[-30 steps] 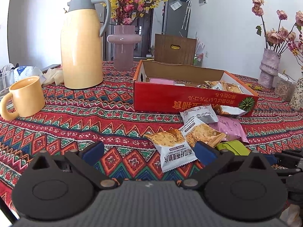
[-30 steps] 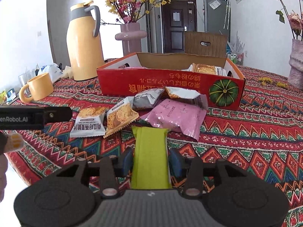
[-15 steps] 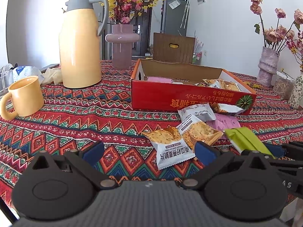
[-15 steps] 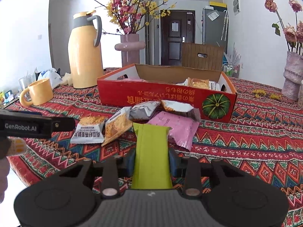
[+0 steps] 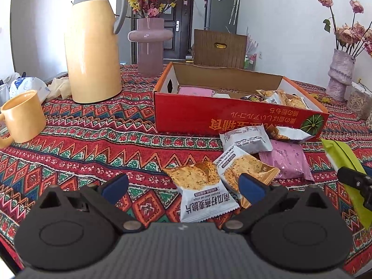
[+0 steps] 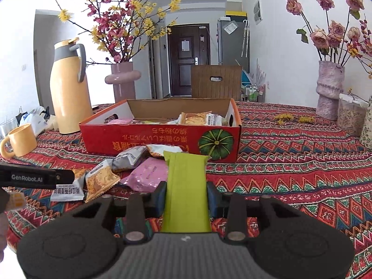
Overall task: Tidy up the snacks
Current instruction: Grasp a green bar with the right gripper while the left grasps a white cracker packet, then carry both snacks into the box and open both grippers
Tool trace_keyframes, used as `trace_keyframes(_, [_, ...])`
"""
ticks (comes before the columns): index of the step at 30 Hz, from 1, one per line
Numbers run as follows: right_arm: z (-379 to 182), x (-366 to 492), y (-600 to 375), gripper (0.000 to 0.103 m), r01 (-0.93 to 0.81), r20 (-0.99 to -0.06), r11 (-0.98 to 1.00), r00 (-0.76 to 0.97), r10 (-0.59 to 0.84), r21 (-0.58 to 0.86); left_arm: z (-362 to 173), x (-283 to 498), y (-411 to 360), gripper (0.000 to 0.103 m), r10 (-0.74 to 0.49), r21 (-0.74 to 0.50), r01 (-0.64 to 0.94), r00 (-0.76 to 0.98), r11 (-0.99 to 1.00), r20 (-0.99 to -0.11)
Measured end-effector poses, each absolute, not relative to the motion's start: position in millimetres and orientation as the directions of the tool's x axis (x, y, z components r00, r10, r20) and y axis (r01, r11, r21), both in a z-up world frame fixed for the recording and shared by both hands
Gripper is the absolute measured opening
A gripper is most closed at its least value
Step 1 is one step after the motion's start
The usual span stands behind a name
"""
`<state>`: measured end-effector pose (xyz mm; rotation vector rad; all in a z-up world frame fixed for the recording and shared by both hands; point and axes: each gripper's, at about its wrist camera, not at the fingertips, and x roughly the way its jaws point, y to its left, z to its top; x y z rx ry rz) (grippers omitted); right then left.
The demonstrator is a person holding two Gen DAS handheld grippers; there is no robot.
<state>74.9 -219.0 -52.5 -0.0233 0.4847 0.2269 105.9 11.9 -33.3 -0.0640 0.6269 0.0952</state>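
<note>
Snack packet, green (image 6: 186, 190), clamped in right gripper (image 6: 186, 198), lifted off patterned tablecloth (image 6: 290, 181). Left gripper (image 5: 183, 184) spread wide, holding nothing. Red box (image 6: 160, 139) at 12 o'clock.

We see the right gripper (image 6: 186, 197) tilted gently downward, its blue pads (image 6: 160, 197) pressed flat against both sides of a green packet (image 6: 186, 186); the jaws have just been closing on it, and we note it lifted off the cloth. The left gripper (image 5: 183, 184) hangs low, jaws spread wide, nothing between its pads (image 5: 252, 187). At the right view's left edge, what may be a hand (image 6: 3, 227) shows, blurred.
</note>
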Motion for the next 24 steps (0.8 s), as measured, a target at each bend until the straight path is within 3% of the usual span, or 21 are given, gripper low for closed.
trace_keyframes(2, [-54.1, 76.5, -222.8, 0.034, -0.211, -0.465, 0.977, 0.862, 0.204, 0.037, -35.9, 115.1, 9.4, 0.088, 0.074, -0.027, -0.115, 0.790, 0.993, -0.609])
trace_keyframes(7, [-56.9, 79.9, -227.3, 0.034, -0.203, -0.467, 0.978, 0.861, 0.200, 0.045, -46.3, 133.3, 4.8, 0.072, 0.078, -0.031, -0.131, 0.745, 0.991, -0.662])
trace_keyframes(10, [-58.6, 81.1, -227.6, 0.034, -0.201, -0.471, 0.978, 0.860, 0.199, 0.048, -50.3, 136.1, 2.7, 0.050, 0.075, -0.026, -0.125, 0.739, 0.992, -0.670])
trace_keyframes(24, [-56.4, 80.8, -224.8, 0.035, -0.198, -0.465, 0.979, 0.863, 0.197, 0.048, -35.2, 121.4, 5.9, 0.044, 0.062, -0.042, -0.112, 0.779, 0.993, -0.623])
